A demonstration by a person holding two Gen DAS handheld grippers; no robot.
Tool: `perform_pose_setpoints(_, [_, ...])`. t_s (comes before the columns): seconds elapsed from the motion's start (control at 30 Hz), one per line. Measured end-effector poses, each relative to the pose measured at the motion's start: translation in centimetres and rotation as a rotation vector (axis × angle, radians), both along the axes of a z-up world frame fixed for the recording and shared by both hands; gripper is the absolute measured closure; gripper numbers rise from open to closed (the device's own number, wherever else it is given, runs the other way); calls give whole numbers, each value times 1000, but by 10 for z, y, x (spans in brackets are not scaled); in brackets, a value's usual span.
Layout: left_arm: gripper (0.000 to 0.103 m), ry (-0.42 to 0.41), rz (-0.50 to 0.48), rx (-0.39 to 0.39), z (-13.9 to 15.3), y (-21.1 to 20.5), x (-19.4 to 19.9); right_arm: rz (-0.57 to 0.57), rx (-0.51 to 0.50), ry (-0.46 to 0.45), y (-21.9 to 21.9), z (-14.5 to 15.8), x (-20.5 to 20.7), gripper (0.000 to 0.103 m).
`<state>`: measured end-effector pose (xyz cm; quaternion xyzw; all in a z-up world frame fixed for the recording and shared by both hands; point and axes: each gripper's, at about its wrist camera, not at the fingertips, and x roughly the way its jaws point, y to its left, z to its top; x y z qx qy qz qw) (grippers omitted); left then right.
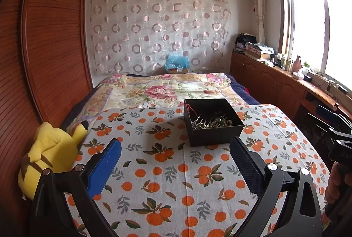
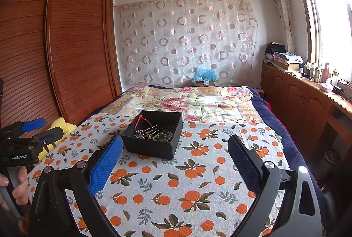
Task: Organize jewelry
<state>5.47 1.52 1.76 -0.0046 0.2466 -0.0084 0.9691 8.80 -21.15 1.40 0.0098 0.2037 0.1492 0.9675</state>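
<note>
**Jewelry all in the box, both grippers empty — sorting looks close to done**

Left wrist view: left gripper (image 1: 175, 156) spread wide, nothing between the pads, hanging over the orange-print cloth (image 1: 167, 182). Black box (image 1: 212, 121) sits open on the cloth, ahead and a little right of the fingers, well clear of them. Inside: a silver-toned tangle, dark green beads, a red cord against the far-left wall. No loose jewelry on the cloth that I can see. Right gripper (image 1: 330, 127) shows at the right edge, apart from the box. Yellow plush toy (image 1: 50, 155) at the left edge of the bed.

Right wrist view: right gripper (image 2: 175, 159) spread wide and empty. Box (image 2: 154, 134) just beyond the blue pad (image 2: 106, 165), not touching it. Clearer look in here: red cord (image 2: 139, 121) draped on the near-left corner, gold hair comb (image 2: 153, 129) across the middle, green beads, a purple bit. Items lie heaped, not separated.

Judgement: gathering appears finished; no lid in sight, so any closing step can't be assessed.
</note>
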Motion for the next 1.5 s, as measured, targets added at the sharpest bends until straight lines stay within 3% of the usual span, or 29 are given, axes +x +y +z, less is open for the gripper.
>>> perform_pose_setpoints(1.5, [8,-11,-2,7,3,-8,-1,-1,2,8,0,1,-2,6])
